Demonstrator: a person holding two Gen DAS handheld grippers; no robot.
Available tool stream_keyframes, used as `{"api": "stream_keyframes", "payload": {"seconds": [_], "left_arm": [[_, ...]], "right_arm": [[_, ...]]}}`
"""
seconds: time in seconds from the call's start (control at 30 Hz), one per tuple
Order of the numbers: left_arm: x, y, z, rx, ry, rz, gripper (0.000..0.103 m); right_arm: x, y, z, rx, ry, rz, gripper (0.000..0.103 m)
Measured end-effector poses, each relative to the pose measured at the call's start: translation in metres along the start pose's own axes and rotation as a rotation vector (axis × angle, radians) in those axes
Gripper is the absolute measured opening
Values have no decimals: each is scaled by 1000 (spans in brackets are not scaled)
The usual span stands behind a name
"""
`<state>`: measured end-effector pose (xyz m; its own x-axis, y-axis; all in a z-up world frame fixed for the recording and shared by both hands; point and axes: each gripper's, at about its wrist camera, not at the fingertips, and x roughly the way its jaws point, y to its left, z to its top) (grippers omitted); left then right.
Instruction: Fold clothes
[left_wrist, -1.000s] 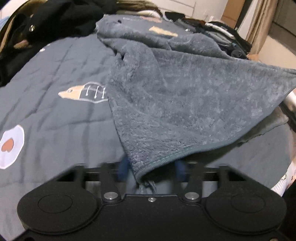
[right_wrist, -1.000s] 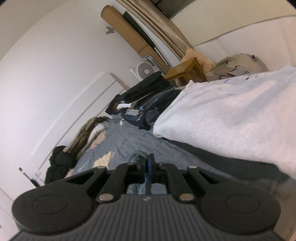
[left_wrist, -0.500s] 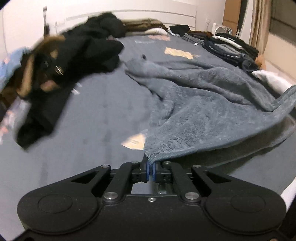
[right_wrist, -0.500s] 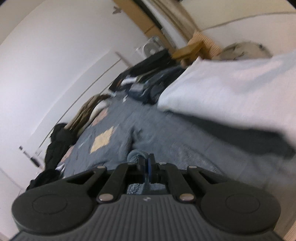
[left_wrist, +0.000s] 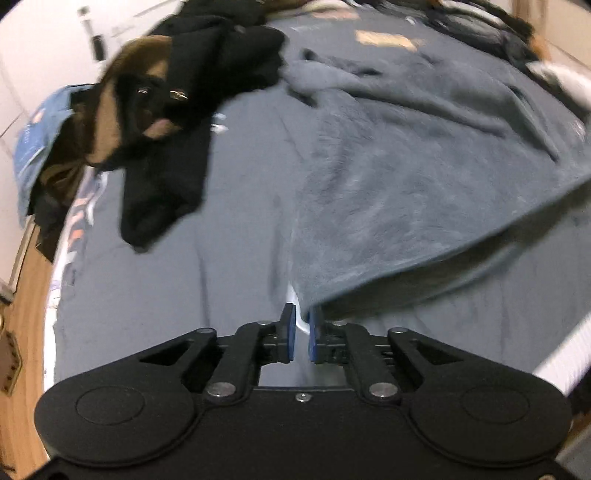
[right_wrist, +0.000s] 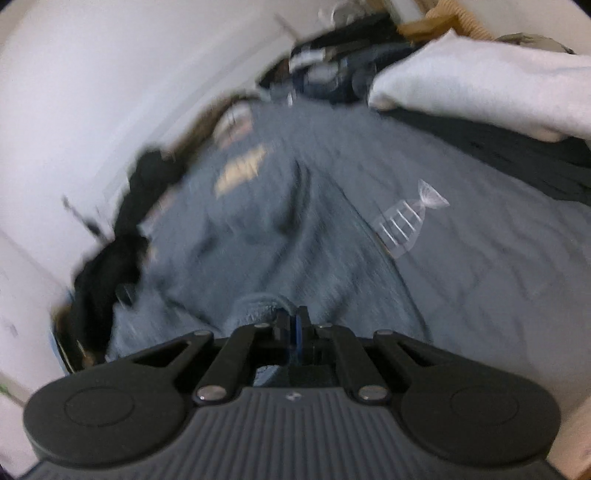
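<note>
A grey fleece garment (left_wrist: 406, 184) lies spread over the blue-grey bed cover (left_wrist: 221, 229), its near edge lifted off the bed. Its near corner ends right at the tips of my left gripper (left_wrist: 302, 321). Those jaws are opening: a narrow gap shows between the blue pads (left_wrist: 291, 332), and the cloth is no longer pinched. In the right wrist view the same fleece (right_wrist: 258, 229) runs away from me, blurred. My right gripper (right_wrist: 294, 321) is shut on a bunched fold of it (right_wrist: 258, 304).
A heap of black and brown clothes (left_wrist: 177, 110) lies on the bed's far left over a blue item (left_wrist: 37, 136). A white folded duvet (right_wrist: 480, 81) and dark clothes (right_wrist: 332, 70) sit along the right side. The bed's left edge and wooden floor (left_wrist: 26, 332) are close.
The left jaws, pinched on the fleece corner half a second ago, have parted a little. The fleece has sunk flatter onto the bed. Both views have tipped downward toward the cover.
</note>
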<state>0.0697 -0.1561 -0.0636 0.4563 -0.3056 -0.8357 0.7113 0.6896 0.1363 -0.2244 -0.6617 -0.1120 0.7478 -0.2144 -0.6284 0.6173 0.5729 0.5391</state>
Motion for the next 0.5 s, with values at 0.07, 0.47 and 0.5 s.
{"api": "stream_keyframes", "payload": {"seconds": [0.07,0.47,0.5], "left_arm": [[-10,-6,-3,-13,-18,-85,24],[-17,-102,37,-91,-325,-387,50],[-7,-109,40,-108,-324,-385,50]], "right_arm": [[3,-7,2,-47,37,-59,3],[41,-9,-22,-295,287,-215,3],[43,-8,-24,-311,279,-245,4]]}}
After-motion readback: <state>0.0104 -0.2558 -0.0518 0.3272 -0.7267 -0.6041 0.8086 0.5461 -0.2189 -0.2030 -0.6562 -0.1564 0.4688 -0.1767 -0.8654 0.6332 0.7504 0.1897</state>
